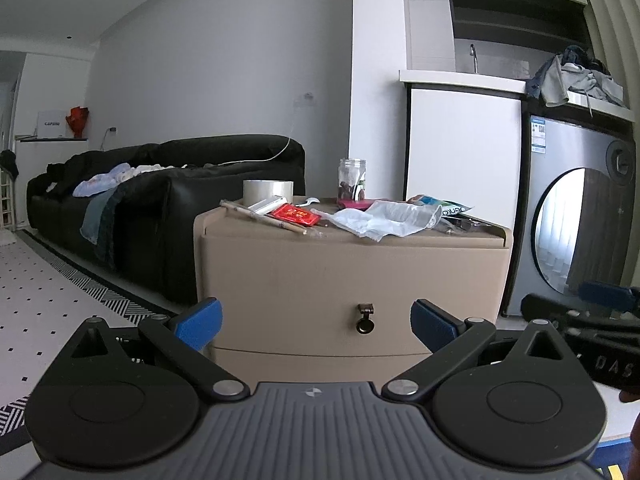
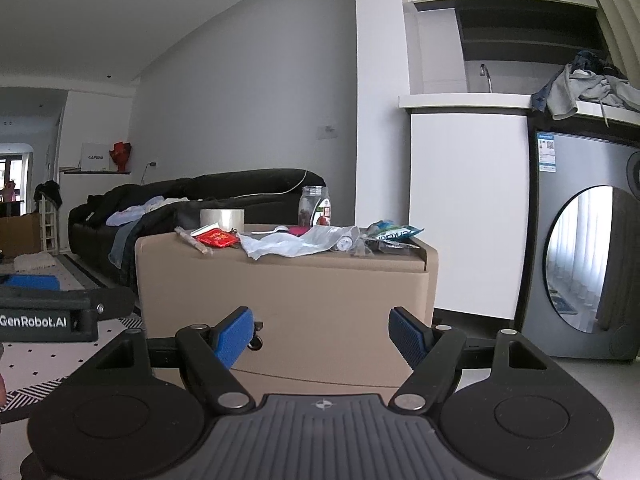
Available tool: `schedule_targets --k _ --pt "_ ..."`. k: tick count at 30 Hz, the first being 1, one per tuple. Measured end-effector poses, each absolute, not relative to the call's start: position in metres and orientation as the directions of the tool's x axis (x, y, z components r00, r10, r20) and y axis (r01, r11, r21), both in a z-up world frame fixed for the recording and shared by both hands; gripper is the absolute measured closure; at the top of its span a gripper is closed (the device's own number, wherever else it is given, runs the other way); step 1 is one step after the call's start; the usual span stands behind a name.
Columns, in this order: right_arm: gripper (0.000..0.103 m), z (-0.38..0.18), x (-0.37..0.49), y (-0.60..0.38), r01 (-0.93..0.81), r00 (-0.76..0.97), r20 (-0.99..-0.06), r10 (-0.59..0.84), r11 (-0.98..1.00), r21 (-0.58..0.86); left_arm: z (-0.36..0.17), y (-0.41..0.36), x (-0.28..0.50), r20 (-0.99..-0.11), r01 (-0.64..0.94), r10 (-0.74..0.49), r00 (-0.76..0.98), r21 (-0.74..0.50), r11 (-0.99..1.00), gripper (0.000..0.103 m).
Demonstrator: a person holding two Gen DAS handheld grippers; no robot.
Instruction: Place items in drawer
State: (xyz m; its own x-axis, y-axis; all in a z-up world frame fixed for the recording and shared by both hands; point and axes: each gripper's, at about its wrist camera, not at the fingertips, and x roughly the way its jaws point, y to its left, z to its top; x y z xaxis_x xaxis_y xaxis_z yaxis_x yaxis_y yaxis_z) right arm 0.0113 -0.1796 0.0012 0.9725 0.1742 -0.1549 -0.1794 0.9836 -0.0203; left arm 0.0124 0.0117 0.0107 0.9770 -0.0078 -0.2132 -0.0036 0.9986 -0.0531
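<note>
left wrist alone shows the drawer handle [image 1: 365, 319] unobstructed.

The drawer cabinet [image 1: 352, 264] looks like matt beige plastic, with a small dark metal pull [image 1: 365, 317]. On it lie a clear glass-like jar [image 1: 351, 178], a glossy tape roll [image 1: 268, 191], crinkled clear plastic bags [image 1: 384, 218] and a shiny red packet [image 1: 295, 215]. The sofa [image 1: 160, 184] looks like black leather.

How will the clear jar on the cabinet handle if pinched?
The jar stands upright and tall, so probably tips if pushed high. It looks mostly empty, so likely light. Smooth clear walls may slip in the pads; glass or plastic, cannot tell.
</note>
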Motion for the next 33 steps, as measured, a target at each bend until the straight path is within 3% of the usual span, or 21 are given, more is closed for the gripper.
schedule_targets --k 33 --pt "0.025 0.002 0.002 -0.177 -0.189 0.970 -0.158 0.185 0.982 -0.014 0.012 0.012 0.003 -0.218 0.027 -0.043 0.975 -0.076 0.997 0.000"
